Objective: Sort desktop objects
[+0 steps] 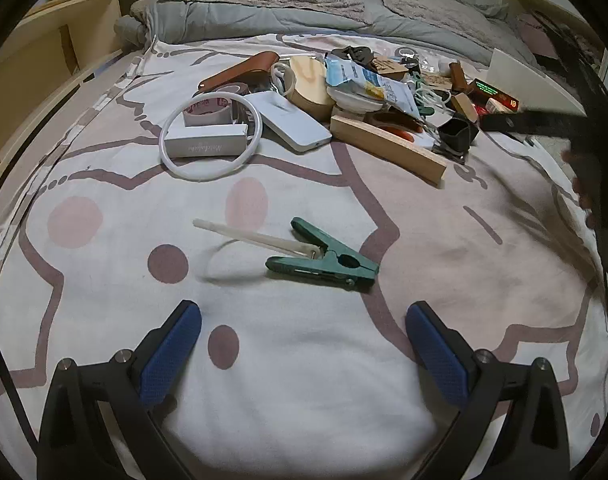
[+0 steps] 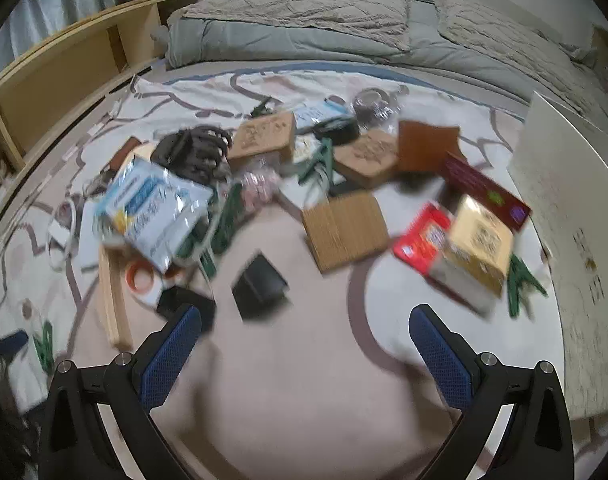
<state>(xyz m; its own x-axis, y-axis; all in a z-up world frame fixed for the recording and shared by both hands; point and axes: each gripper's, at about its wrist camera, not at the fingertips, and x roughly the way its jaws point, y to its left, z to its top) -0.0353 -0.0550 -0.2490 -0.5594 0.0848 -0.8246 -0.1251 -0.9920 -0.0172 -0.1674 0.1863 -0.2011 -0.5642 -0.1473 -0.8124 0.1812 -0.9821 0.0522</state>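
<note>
In the left wrist view, a green clip [image 1: 324,258] lies on the patterned sheet [image 1: 304,380] with a white stick [image 1: 256,236] beside it, just ahead of my open left gripper [image 1: 303,320]. Behind them is a heap: a white ring [image 1: 210,136] around a white box [image 1: 204,144], a white power bank [image 1: 290,120] and a wooden block [image 1: 388,150]. In the blurred right wrist view, my right gripper [image 2: 305,320] is open and empty above the sheet, with a small black box [image 2: 260,286], a corrugated card [image 2: 344,230] and a yellow box [image 2: 478,248] ahead of it.
A grey quilt [image 1: 264,12] is bunched at the back, and a wooden shelf [image 2: 64,68] runs along the left. A white board [image 2: 576,240] stands at the right edge of the right wrist view. A dark arm and gripper [image 1: 592,160] reach in at the right.
</note>
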